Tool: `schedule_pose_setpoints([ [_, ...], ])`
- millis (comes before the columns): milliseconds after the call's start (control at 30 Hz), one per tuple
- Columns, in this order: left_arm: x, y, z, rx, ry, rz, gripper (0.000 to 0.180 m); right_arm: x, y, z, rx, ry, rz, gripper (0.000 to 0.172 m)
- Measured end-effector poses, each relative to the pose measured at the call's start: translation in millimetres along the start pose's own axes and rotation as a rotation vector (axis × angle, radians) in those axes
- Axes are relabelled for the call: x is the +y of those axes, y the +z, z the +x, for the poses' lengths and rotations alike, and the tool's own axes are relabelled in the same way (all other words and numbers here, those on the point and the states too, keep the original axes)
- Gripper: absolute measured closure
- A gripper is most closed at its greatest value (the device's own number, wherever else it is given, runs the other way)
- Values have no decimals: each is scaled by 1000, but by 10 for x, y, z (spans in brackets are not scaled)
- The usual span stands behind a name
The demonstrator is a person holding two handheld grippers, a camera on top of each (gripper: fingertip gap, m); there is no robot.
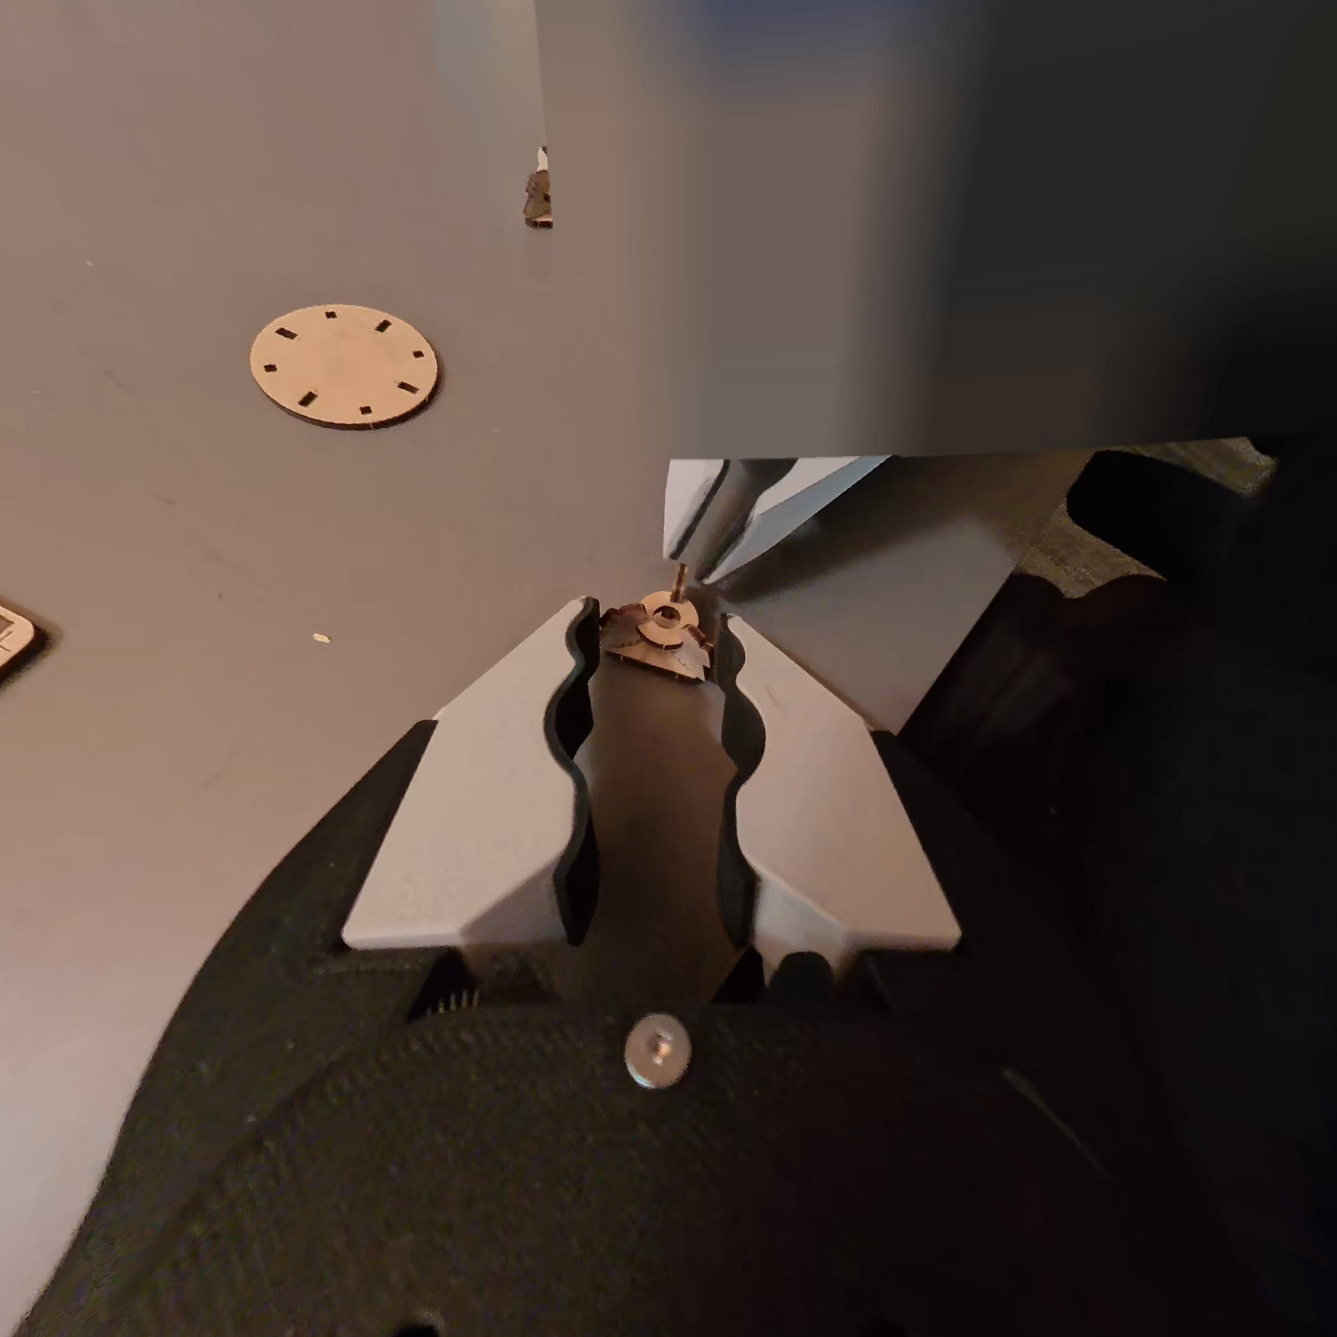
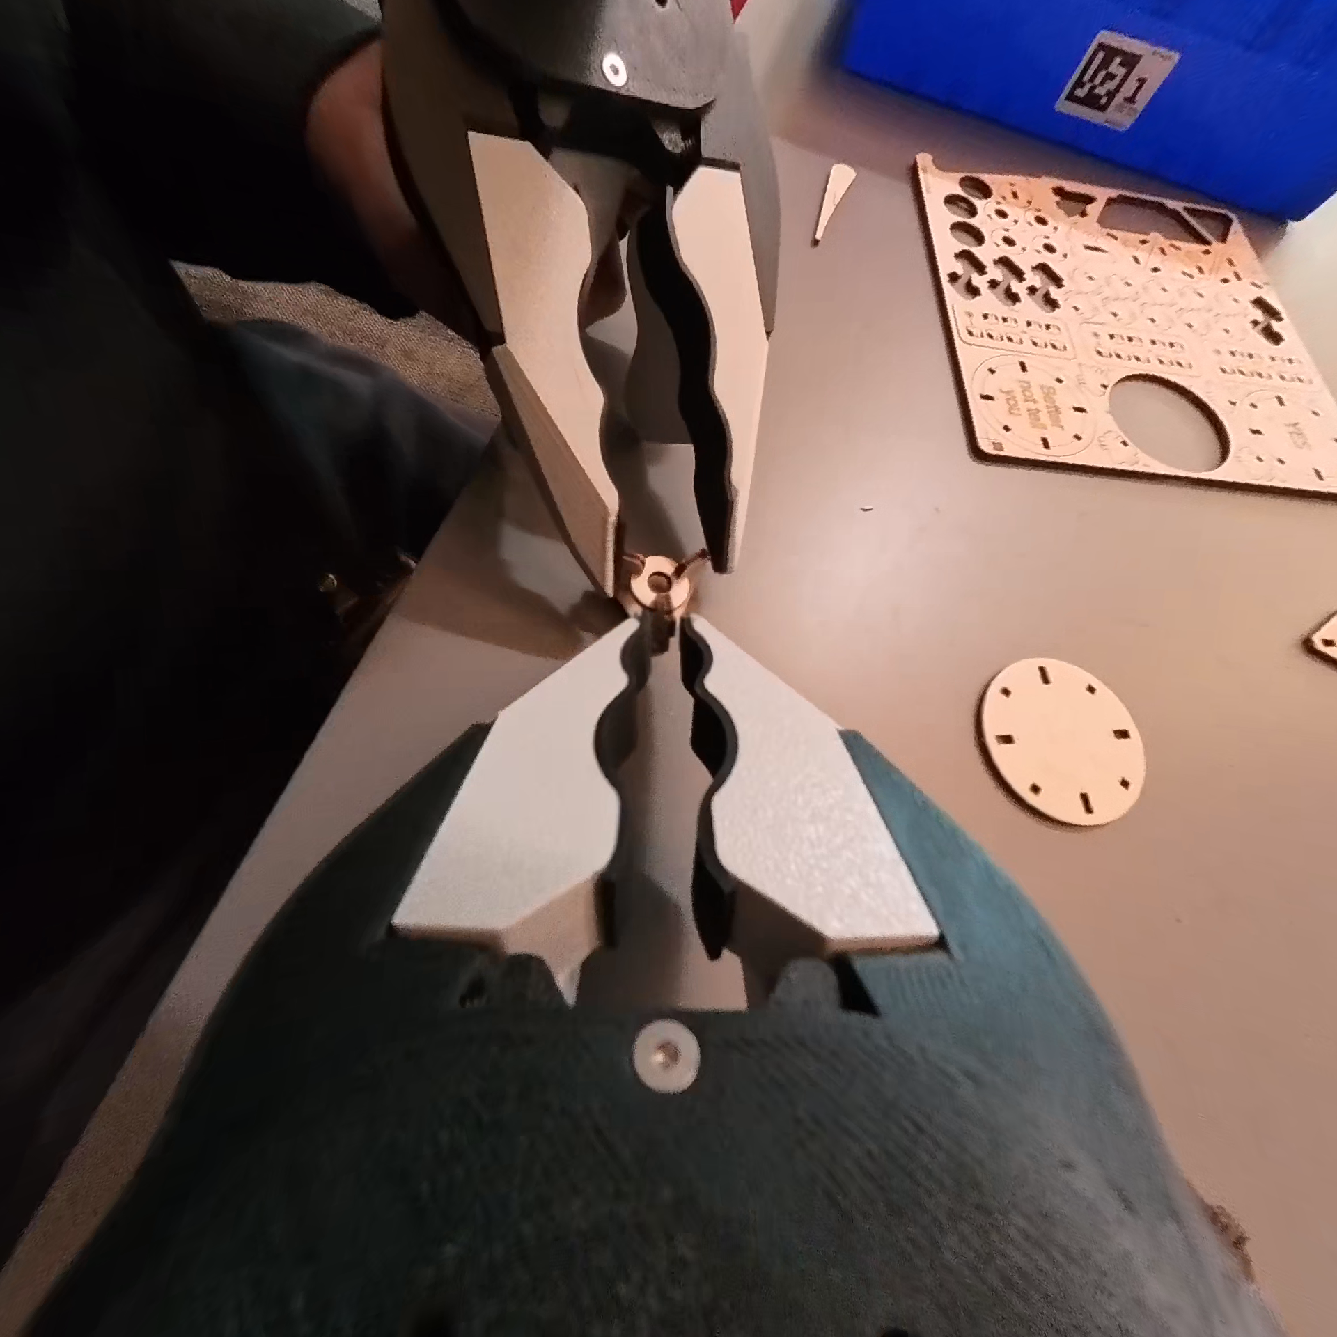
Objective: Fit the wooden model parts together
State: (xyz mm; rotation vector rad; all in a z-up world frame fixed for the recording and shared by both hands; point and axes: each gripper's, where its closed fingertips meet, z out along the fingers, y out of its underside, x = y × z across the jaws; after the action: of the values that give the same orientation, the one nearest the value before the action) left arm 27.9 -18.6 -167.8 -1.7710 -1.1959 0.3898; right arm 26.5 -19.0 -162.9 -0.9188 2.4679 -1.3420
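Note:
A small wooden assembly [image 1: 662, 629], a ring with leaf-shaped pieces slotted into it, sits near the table's edge. My left gripper [image 1: 660, 637] is shut on it, a pad against each side; it also shows from above in the right wrist view [image 2: 669, 568], closed on the ring [image 2: 658, 582]. My right gripper [image 2: 658, 637] stands narrowly open at the ring's near side. A thin wooden tab [image 2: 655, 637] stands between its pads, with a gap to the right pad. In the left wrist view the right gripper [image 1: 694, 571] reaches in from the upper right, by a small peg [image 1: 680, 579].
A round slotted wooden disc [image 1: 344, 365] [image 2: 1062, 741] lies on the grey table [image 2: 904, 579]. A punched-out wooden sheet [image 2: 1128, 325] and a blue bin [image 2: 1013, 72] are at the back right. A wooden sliver [image 2: 832, 202] lies near the sheet. A person's dark clothing [image 2: 145, 434] is past the table edge. The grippers are tip to tip, or close to it.

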Motion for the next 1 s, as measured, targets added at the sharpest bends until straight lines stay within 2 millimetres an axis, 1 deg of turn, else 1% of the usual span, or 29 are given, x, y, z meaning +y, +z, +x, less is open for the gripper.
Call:
schedule_pose_setpoints([
  [100, 5, 1, 5, 4, 3, -6, 150, -17, 4, -12, -29, 3, 9, 168],
  [267, 4, -6, 26, 55, -24, -18, 149, -2, 57, -34, -64, -24, -13, 167],
  [400, -13, -24, 53, 99, -69, -7, 143, -1, 74, -46, -65, -50, -19, 169],
  [500, -14, -22, 43, 74, -42, -2, 139, -1, 72, -56, -70, -53, -18, 169],
  [600, 4, 3, 34, 48, -10, -23, 143, 4, 74, -61, -67, -61, -21, 167],
  [667, 8, 6, 14, 31, -8, -27, 146, 39, 79, -46, -53, -67, -40, 161],
  [733, 17, -2, 10, 29, -9, -25, 153, 86, 76, -34, -44, -66, -63, 158],
  [767, 17, -5, 11, 30, -9, -23, 153, 89, 72, -33, -42, -66, -62, 158],
  [1000, 18, -6, 4, 21, -8, -21, 153, 85, 69, -58, -55, -72, -59, 167],
])
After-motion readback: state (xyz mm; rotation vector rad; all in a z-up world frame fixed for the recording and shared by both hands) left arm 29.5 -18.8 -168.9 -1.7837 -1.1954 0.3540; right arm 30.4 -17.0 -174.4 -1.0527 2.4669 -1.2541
